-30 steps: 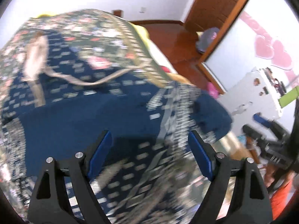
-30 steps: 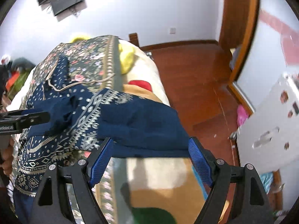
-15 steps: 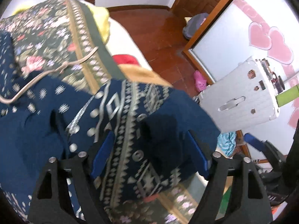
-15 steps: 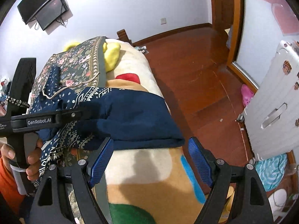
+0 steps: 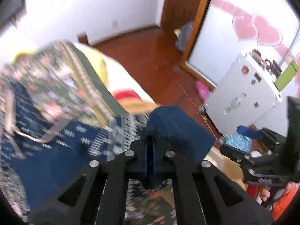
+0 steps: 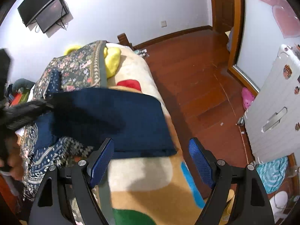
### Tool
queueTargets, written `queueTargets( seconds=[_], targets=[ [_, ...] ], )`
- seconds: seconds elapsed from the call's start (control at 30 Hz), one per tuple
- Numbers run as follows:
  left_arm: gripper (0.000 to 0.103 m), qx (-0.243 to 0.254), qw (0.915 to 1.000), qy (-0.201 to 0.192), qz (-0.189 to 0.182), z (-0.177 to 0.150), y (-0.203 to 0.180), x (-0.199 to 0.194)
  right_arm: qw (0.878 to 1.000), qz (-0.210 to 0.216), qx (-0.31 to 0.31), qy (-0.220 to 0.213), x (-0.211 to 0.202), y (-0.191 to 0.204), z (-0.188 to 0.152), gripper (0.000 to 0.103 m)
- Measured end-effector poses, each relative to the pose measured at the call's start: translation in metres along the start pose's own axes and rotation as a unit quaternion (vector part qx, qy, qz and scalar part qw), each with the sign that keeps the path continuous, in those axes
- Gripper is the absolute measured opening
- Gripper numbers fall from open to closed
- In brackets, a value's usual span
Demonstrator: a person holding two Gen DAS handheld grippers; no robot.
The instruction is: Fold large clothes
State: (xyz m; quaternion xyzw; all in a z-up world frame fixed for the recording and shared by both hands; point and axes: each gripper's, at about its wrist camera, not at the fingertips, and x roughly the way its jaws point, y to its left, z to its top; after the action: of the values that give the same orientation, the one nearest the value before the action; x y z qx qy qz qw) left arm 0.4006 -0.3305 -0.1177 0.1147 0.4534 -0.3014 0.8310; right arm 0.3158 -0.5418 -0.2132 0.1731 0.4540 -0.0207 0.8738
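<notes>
A large navy garment (image 6: pixel 112 116) with a white patterned border (image 6: pixel 56 153) lies spread over the bed. In the left wrist view my left gripper (image 5: pixel 150 140) is shut on a raised fold of this navy garment (image 5: pixel 180 129), with cloth pinched between its blue pads. The same gripper shows as a blurred black bar (image 6: pixel 28 110) at the garment's left side in the right wrist view. My right gripper (image 6: pixel 151 159) is open just in front of the garment's near edge, over the bed blanket (image 6: pixel 150 178). One pad overlaps the hem but nothing is gripped.
A floral quilt (image 6: pixel 78 69) and a yellow cushion (image 6: pixel 112 60) lie at the bed's far end. To the right are a wooden floor (image 6: pixel 196 75) and a white suitcase (image 6: pixel 277 116). A screen (image 6: pixel 46 9) hangs on the wall.
My left gripper's jaws went from wide open to shut on a fold of the navy garment, and the hand moved with it. The right gripper stayed open and shifted slightly.
</notes>
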Motion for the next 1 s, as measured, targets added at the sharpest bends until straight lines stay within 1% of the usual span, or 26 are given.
queueTargets(
  seconds=[0.1,0.13,0.17,0.2,0.27,0.33,0.47,0.57,0.6,0.7,0.8,0.93,1.0],
  targets=[
    [0.003,0.01,0.9969,-0.063,0.046,0.009,0.02,-0.061,1.0,0.008,-0.003,-0.007,-0.004,0.009,0.007,0.08],
    [0.003,0.009,0.9955,-0.075,0.058,0.01,0.027,-0.073,1.0,0.011,-0.005,-0.009,-0.005,0.013,0.009,0.08],
    [0.003,0.004,0.9932,-0.091,0.072,0.013,0.041,-0.094,1.0,0.014,-0.01,-0.01,-0.005,0.021,0.013,0.08],
    [0.003,-0.002,0.9918,-0.099,0.081,0.014,0.054,-0.107,1.0,0.018,-0.015,-0.011,-0.005,0.027,0.015,0.08],
    [0.003,-0.015,0.9886,-0.11,0.101,0.015,0.079,-0.13,0.999,0.025,-0.027,-0.013,-0.005,0.043,0.021,0.08],
    [0.003,-0.027,0.983,-0.122,0.135,0.013,0.11,-0.155,0.999,0.034,-0.04,-0.015,-0.004,0.059,0.024,0.081],
    [0.003,-0.056,0.9744,-0.128,0.176,0.003,0.165,-0.191,0.996,0.048,-0.078,-0.012,0.005,0.107,0.03,0.081],
    [0.003,-0.069,0.9644,-0.136,0.216,-0.008,0.202,-0.214,0.993,0.056,-0.1,-0.007,0.015,0.137,0.031,0.081],
    [0.003,-0.076,0.9617,-0.139,0.224,-0.012,0.216,-0.222,0.993,0.058,-0.108,-0.003,0.021,0.15,0.031,0.081],
    [0.003,-0.097,0.9573,-0.139,0.234,-0.03,0.25,-0.235,0.991,0.059,-0.123,0.008,0.036,0.181,0.029,0.081],
    [0.003,-0.109,0.9538,-0.132,0.247,-0.05,0.277,-0.235,0.988,0.057,-0.142,0.022,0.053,0.209,0.023,0.081],
    [0.003,-0.138,0.9519,-0.108,0.251,-0.081,0.315,-0.223,0.984,0.035,-0.168,0.047,0.081,0.238,0.014,0.081],
    [0.003,-0.157,0.9496,-0.096,0.254,-0.1,0.333,-0.214,0.981,0.019,-0.186,0.058,0.093,0.251,0.008,0.081]
  ],
)
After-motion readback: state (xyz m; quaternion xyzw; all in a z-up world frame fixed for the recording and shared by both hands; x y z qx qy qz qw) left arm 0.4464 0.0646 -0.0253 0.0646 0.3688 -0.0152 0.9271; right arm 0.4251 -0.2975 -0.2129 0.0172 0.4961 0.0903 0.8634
